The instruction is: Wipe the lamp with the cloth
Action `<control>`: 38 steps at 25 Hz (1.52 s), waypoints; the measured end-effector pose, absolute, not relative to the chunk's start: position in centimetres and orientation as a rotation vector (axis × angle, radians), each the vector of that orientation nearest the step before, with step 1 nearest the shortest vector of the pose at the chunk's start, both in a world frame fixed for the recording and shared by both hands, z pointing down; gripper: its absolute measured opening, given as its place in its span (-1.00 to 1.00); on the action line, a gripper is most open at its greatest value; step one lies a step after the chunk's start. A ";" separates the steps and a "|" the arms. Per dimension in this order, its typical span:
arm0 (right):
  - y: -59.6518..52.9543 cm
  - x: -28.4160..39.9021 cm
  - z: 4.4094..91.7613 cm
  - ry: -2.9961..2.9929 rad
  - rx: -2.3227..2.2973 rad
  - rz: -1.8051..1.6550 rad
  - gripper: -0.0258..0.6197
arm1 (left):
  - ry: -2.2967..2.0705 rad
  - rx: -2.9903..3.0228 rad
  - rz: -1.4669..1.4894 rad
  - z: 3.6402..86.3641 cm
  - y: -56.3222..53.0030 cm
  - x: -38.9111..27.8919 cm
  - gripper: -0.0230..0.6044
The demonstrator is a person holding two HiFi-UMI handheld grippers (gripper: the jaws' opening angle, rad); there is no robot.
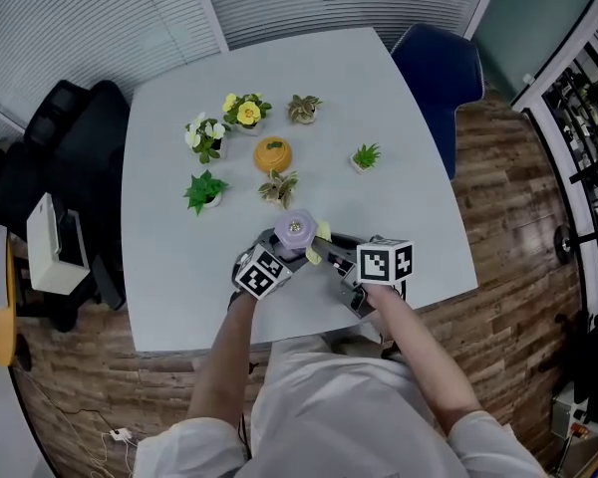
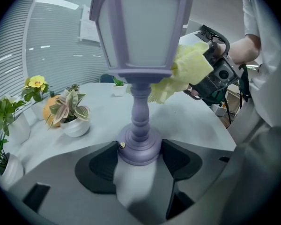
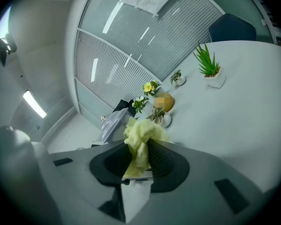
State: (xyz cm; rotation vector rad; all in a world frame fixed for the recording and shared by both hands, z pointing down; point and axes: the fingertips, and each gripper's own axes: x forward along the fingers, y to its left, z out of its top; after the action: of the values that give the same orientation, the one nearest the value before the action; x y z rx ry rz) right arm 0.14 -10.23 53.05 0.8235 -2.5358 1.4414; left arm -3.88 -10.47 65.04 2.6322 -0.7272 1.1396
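Observation:
A purple lantern-shaped lamp [image 1: 297, 230] stands near the front edge of the white table [image 1: 409, 147]. My left gripper [image 2: 139, 159] is shut on its round base [image 2: 139, 149], one jaw on each side. The lamp's shade [image 2: 140, 27] fills the top of the left gripper view. My right gripper [image 3: 139, 159] is shut on a crumpled yellow cloth [image 3: 141, 137]. The cloth [image 2: 185, 71] is pressed against the right side of the shade. In the head view the cloth [image 1: 320, 239] shows between the lamp and the right gripper [image 1: 331, 255].
Several small potted plants [image 1: 207, 189] and an orange round object [image 1: 273, 153] stand on the table behind the lamp. A striped-leaf plant [image 1: 278, 187] is closest to it. A blue chair [image 1: 439, 68] is at the far right, black chairs [image 1: 65, 142] at the left.

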 end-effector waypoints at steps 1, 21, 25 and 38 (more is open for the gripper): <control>-10.3 0.1 53.2 -2.528 0.829 1.443 -0.57 | -0.726 2.632 1.140 65.0 -10.5 -3.8 0.04; -12.4 1.1 51.2 -2.651 0.660 1.354 -0.58 | -0.717 2.629 1.129 64.8 -10.5 -3.5 0.04; -13.2 0.9 51.3 -2.668 0.645 1.429 -0.59 | -0.721 2.640 1.128 64.8 -10.7 -3.5 0.04; -15.2 0.5 50.5 -2.761 0.559 1.667 -0.59 | -0.724 2.639 1.135 64.8 -10.5 -3.5 0.04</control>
State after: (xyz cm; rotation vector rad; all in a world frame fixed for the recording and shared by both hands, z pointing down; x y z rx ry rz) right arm 0.53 -15.25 50.52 0.5585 -2.7612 1.6666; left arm -3.52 -10.47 64.83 2.6385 -0.7242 1.1352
